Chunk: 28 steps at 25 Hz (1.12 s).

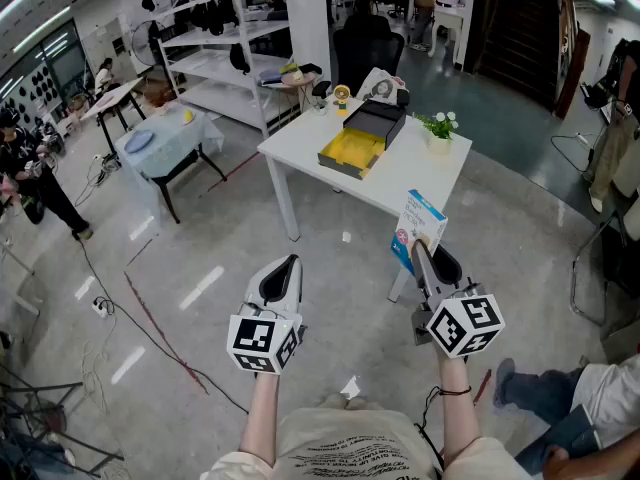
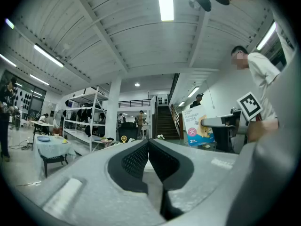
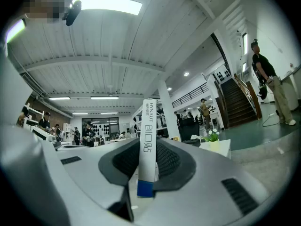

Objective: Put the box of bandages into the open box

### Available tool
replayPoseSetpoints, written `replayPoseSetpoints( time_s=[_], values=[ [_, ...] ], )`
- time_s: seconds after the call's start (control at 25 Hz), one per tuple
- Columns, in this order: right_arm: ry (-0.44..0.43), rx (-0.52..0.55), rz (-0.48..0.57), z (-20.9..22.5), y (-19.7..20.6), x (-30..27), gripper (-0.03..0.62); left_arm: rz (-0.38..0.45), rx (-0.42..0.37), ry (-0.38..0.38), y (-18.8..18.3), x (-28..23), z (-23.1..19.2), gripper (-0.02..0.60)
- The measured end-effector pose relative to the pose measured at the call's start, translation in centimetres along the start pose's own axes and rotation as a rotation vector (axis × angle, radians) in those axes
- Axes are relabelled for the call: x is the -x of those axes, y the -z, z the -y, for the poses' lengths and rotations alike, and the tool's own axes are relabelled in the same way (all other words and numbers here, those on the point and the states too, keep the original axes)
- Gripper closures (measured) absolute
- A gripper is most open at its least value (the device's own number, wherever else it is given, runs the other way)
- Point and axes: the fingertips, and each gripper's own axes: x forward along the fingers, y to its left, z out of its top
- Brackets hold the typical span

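Observation:
My right gripper [image 1: 422,248] is shut on the white-and-blue box of bandages [image 1: 419,227], held upright in the air short of the white table [image 1: 300,148]. In the right gripper view the box [image 3: 148,145] stands edge-on, clamped between the dark pads. The open box [image 1: 365,134], black with a yellow inside, lies on the table ahead. My left gripper [image 1: 284,273] hangs beside it over the floor, jaws closed together with nothing between them [image 2: 148,147]. From the left gripper view the bandage box [image 2: 200,128] shows at the right.
A small potted plant [image 1: 439,126] stands at the table's right end. A black office chair [image 1: 366,43] and metal shelves [image 1: 215,43] are behind the table. A table with a light cloth [image 1: 165,140] stands at left. A red line and cables run across the floor [image 1: 150,318].

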Motion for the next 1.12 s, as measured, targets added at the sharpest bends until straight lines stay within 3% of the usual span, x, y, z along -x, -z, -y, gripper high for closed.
replayPoseSetpoints(
  time_s=[0.56,1.12],
  values=[
    [0.021,-0.024,-0.015,2.0,1.2,0.3,0.514,-0.013,0.018,-0.006,0.8,-0.8,0.8,0.56],
    [-0.011,-0.043,-0.045,4.0,2.2,-0.3,0.514,-0.033,0.031,-0.022,1.7,-2.4,3.0,0.559]
  ],
)
